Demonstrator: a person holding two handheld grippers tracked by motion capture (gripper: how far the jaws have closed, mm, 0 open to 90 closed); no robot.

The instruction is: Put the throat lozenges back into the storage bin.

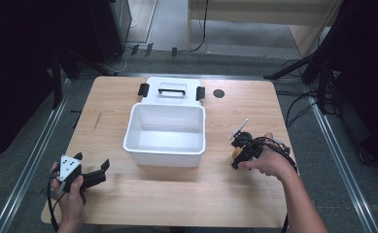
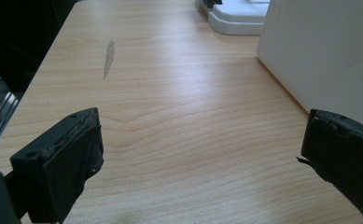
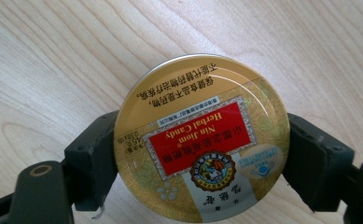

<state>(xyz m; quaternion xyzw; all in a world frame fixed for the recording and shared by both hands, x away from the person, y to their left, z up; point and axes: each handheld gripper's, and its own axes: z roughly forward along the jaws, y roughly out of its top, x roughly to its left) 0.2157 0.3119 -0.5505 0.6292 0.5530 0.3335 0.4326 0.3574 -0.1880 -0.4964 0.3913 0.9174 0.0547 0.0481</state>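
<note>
Right gripper view: the right gripper (image 3: 201, 154) grasps a round candy tin (image 3: 201, 140), its near edge cut off. Left gripper (image 2: 202, 154) is released over the bench (image 2: 179, 93); the white box (image 2: 324, 51) is partly cropped.

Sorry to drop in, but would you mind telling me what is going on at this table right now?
A person works with a handheld gripper in each hand. The right gripper has its jaws closed on the sides of a round gold herbal candy tin, low over the wooden table, to the right of an open white plastic bin. The bin's lid lies behind it. The left gripper rests open near the table's front left, holding nothing.
</note>
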